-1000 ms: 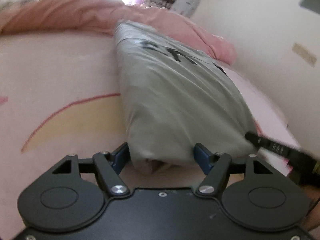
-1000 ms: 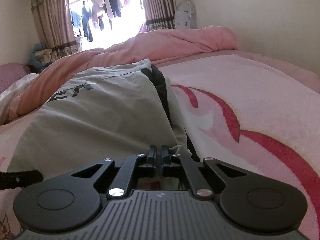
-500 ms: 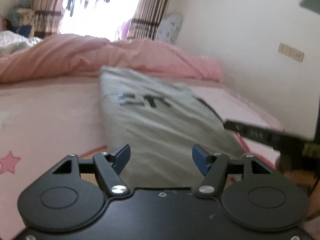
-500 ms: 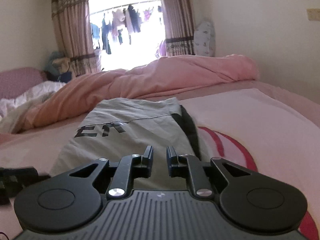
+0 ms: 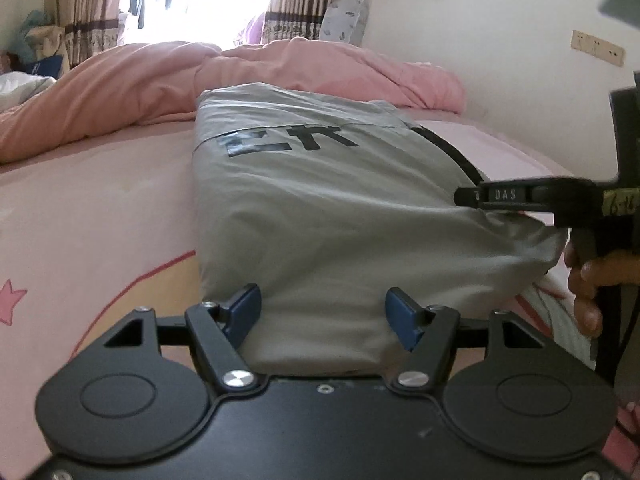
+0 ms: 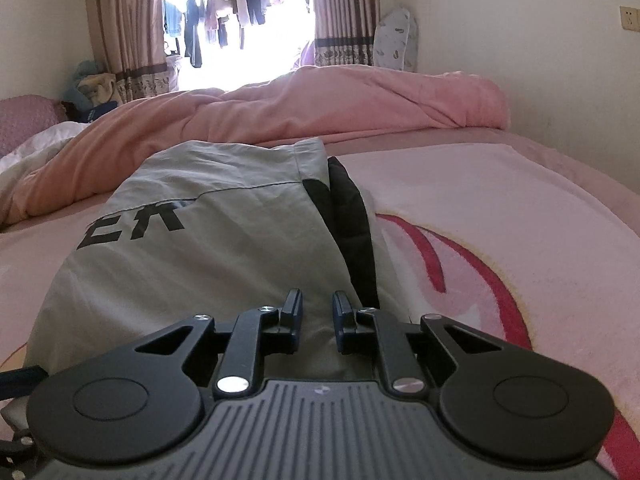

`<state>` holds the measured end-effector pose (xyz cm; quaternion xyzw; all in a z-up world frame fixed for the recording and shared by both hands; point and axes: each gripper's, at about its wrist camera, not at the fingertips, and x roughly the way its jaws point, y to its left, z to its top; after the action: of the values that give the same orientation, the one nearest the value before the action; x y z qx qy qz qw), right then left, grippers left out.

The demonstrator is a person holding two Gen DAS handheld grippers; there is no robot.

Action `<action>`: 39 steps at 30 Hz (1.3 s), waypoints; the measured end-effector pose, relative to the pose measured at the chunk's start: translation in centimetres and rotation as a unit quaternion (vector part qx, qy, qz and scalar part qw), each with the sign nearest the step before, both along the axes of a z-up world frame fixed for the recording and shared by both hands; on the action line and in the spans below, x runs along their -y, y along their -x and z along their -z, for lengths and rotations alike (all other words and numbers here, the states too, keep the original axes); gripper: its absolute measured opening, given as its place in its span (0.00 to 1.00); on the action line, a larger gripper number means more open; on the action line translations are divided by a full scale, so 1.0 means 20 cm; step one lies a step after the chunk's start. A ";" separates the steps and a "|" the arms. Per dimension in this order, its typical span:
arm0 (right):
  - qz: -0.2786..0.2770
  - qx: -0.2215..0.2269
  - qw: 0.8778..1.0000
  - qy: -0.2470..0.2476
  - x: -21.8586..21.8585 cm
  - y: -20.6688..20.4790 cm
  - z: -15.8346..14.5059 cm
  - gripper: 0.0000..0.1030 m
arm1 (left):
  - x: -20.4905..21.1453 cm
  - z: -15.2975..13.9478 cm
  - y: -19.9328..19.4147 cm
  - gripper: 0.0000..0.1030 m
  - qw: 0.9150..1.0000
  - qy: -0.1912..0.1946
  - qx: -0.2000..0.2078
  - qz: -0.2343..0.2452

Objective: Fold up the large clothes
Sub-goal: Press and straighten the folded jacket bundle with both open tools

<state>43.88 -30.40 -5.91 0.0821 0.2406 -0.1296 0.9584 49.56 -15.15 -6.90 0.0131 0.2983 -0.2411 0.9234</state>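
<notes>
The grey garment (image 5: 320, 208) with black lettering lies folded into a long strip down the middle of the bed (image 6: 500, 240), its far end just short of the heaped pink duvet (image 6: 320, 104), its near end right under my tools. It looks like thin, light, soft woven cloth, probably a bit slick, so I judge it will sag and slide unless I take both near corners at the doubled hem, where the layers stack.

My left gripper (image 5: 322, 312) stands spread wide, the near hem lying between its blue fingers (image 5: 244, 308) but unpinched. My right gripper (image 6: 317, 312) is parted by a narrow gap over the cloth beside the black side panel (image 6: 352, 220), gripping nothing.

A second ago my right tool was pressed together on that edge; now it has let go. Half a second ago both views sat higher and further back; they are now low at the hem again.
</notes>
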 end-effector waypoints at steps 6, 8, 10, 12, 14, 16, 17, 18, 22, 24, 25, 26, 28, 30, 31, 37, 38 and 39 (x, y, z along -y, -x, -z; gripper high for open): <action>-0.008 0.022 1.000 0.007 -0.03 0.23 -0.11 0.16 | -0.08 -0.14 0.04 0.65 0.999 0.033 -0.001 -0.016; -0.016 0.030 0.999 0.009 -0.05 0.31 -0.13 0.17 | -0.10 -0.16 0.06 0.65 0.999 0.040 0.001 -0.014; -0.031 0.030 0.999 0.006 -0.07 0.37 -0.12 0.17 | -0.09 -0.14 0.07 0.65 0.999 0.039 -0.005 -0.009; -0.039 0.020 0.999 0.008 -0.08 0.39 -0.09 0.17 | -0.06 -0.09 0.06 0.65 0.999 0.030 -0.016 -0.007; -0.036 0.005 0.999 0.018 -0.09 0.37 -0.05 0.17 | -0.04 -0.05 0.05 0.66 1.000 0.023 -0.016 -0.007; -0.034 -0.006 0.999 0.018 -0.08 0.35 -0.02 0.17 | -0.01 -0.02 0.06 0.66 1.000 0.012 -0.005 -0.006; -0.035 -0.009 0.999 0.015 -0.07 0.34 0.00 0.17 | 0.00 -0.01 0.06 0.67 1.000 0.008 -0.001 -0.007; -0.036 -0.013 0.999 0.012 -0.06 0.33 0.01 0.17 | 0.01 0.00 0.07 0.67 1.000 0.003 0.004 -0.006; -0.037 -0.018 0.999 0.004 -0.06 0.31 0.06 0.17 | 0.03 0.02 0.06 0.68 1.000 -0.009 0.011 -0.003; -0.038 -0.018 0.999 0.009 -0.06 0.30 0.06 0.17 | 0.02 0.01 0.06 0.68 1.000 -0.007 0.006 0.001; -0.040 -0.020 0.999 0.012 -0.06 0.30 0.05 0.18 | 0.01 -0.01 0.04 0.68 1.000 -0.002 -0.001 0.004; -0.044 -0.019 0.999 0.012 -0.06 0.30 0.03 0.20 | -0.01 -0.03 0.03 0.68 1.000 0.008 -0.009 0.007; -0.053 -0.003 0.999 -0.002 -0.03 0.29 -0.03 0.34 | -0.06 -0.11 0.01 0.71 0.999 0.037 -0.008 0.010; -0.062 0.019 0.998 -0.017 0.01 0.24 -0.10 0.42 | -0.11 -0.19 -0.05 0.71 0.998 0.054 0.010 -0.001; -0.064 0.029 0.997 -0.019 0.04 0.20 -0.13 0.44 | -0.13 -0.23 -0.12 0.71 0.998 0.057 0.015 -0.016; -0.081 0.048 0.993 -0.072 0.27 -0.14 -0.19 0.65 | -0.28 -0.18 -0.60 0.71 0.987 0.115 -0.073 -0.088; -0.087 0.042 0.992 -0.080 0.29 -0.20 -0.18 0.65 | -0.30 -0.16 -0.66 0.71 0.984 0.125 -0.088 -0.090; -0.093 0.040 0.991 -0.086 0.31 -0.24 -0.17 0.65 | -0.31 -0.14 -0.71 0.71 0.982 0.131 -0.100 -0.091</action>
<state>48.78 -36.54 -2.50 0.1467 0.2192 -0.0157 0.9644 63.76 -8.99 -4.19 -0.1593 0.3545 -0.1933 0.9009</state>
